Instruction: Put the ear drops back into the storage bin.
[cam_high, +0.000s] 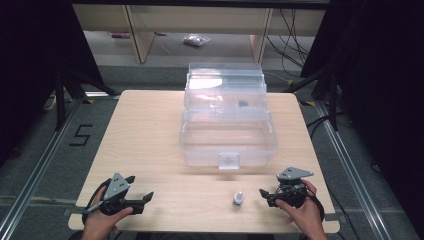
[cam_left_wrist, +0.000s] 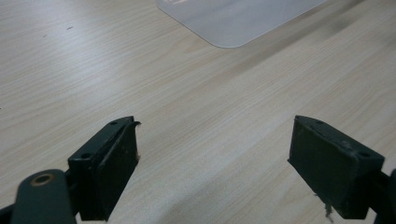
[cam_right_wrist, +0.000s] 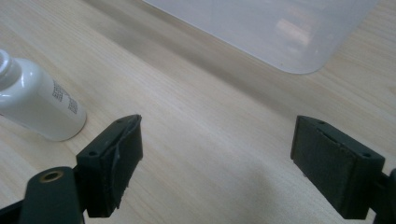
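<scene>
A small white bottle (cam_high: 238, 198) stands upright near the front edge of the worktop (cam_high: 150, 130), just to the left of the right gripper (cam_high: 265, 195) and in front of the clear plastic storage box (cam_high: 227, 135), whose lid stands open at the back. In the right gripper view the bottle (cam_right_wrist: 39, 105) sits to the left of the jaws, outside the gap. Both pairs of jaws are spread wide and hold nothing; the left gripper (cam_high: 142, 200) rests at the front left corner of the worktop, well apart from the bottle.

The work in hand looks like picking up the bottle, probably to put it in the box. To do it well, the right gripper should swing left until the bottle's body is centred between the jaws, then close on the straight white wall below the shoulder rather than on the narrow neck. The bottle is light, smooth and round, so a jaw that nudges it first could tip or roll it; a level, squared approach and a gentle close suit it best. The left gripper can stay clear.
</scene>
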